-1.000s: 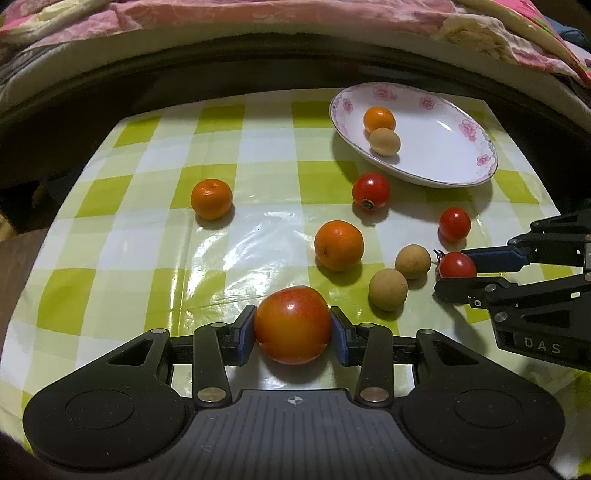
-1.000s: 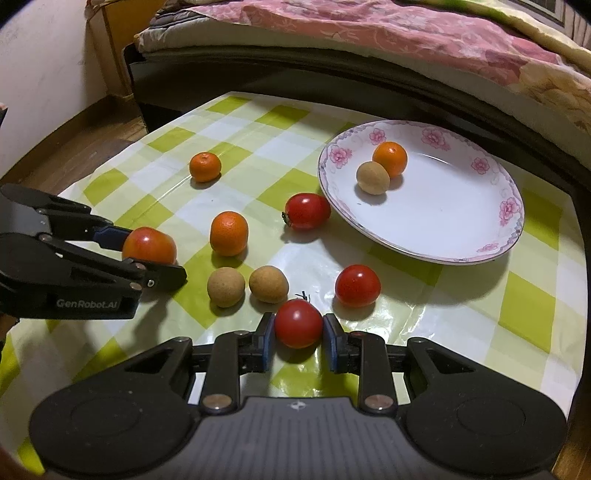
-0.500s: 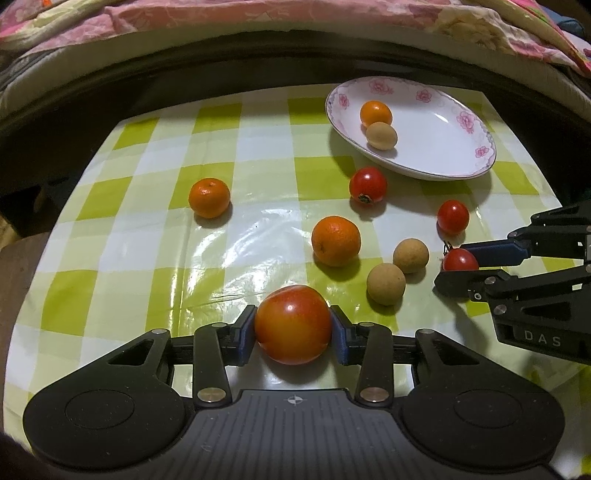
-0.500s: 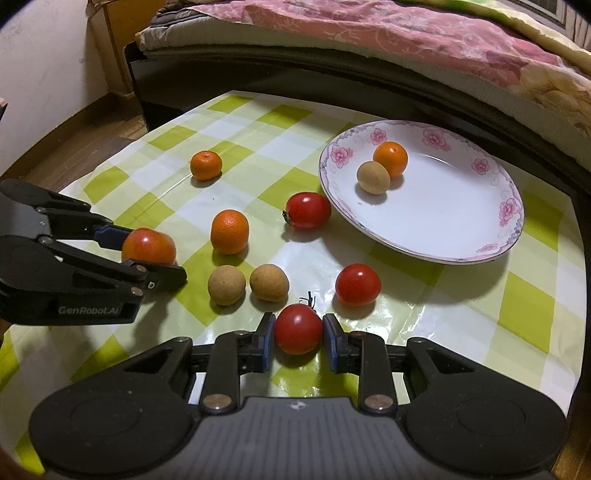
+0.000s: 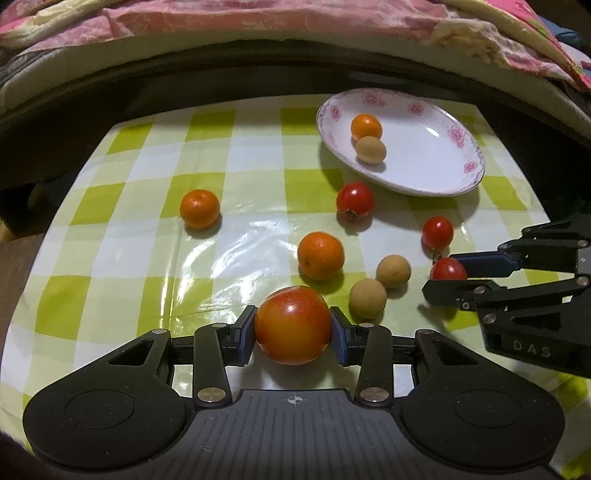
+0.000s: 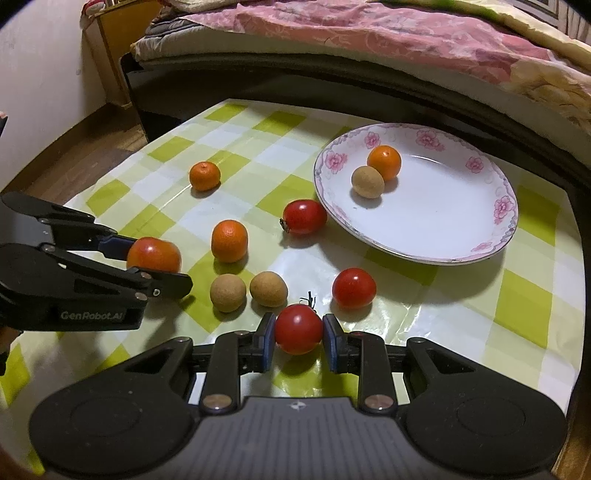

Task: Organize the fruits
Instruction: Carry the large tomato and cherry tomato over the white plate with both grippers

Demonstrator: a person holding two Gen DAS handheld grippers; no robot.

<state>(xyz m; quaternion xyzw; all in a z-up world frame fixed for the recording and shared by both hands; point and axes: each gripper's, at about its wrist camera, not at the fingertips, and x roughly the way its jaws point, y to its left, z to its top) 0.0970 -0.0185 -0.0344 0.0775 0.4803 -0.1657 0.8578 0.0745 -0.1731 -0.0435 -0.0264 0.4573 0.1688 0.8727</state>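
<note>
My left gripper (image 5: 293,326) is shut on a large orange-red tomato (image 5: 293,325), held above the checked tablecloth; it also shows in the right wrist view (image 6: 153,254). My right gripper (image 6: 298,334) is shut on a small red tomato (image 6: 298,328), seen in the left wrist view (image 5: 448,268) too. A white flowered plate (image 6: 461,221) holds an orange (image 6: 384,162) and a brown longan (image 6: 367,181). Loose on the cloth lie two oranges (image 6: 229,240) (image 6: 204,175), two longans (image 6: 228,292) (image 6: 268,288) and two red tomatoes (image 6: 304,216) (image 6: 354,288).
The green-and-white checked tablecloth (image 6: 236,147) covers a low table. A bed with a pink floral quilt (image 6: 369,33) runs along the far side. A wooden floor (image 6: 74,155) and a white wall are at the left.
Both grippers have risen and drawn back a little with their tomatoes, so the table and plate look farther away.
</note>
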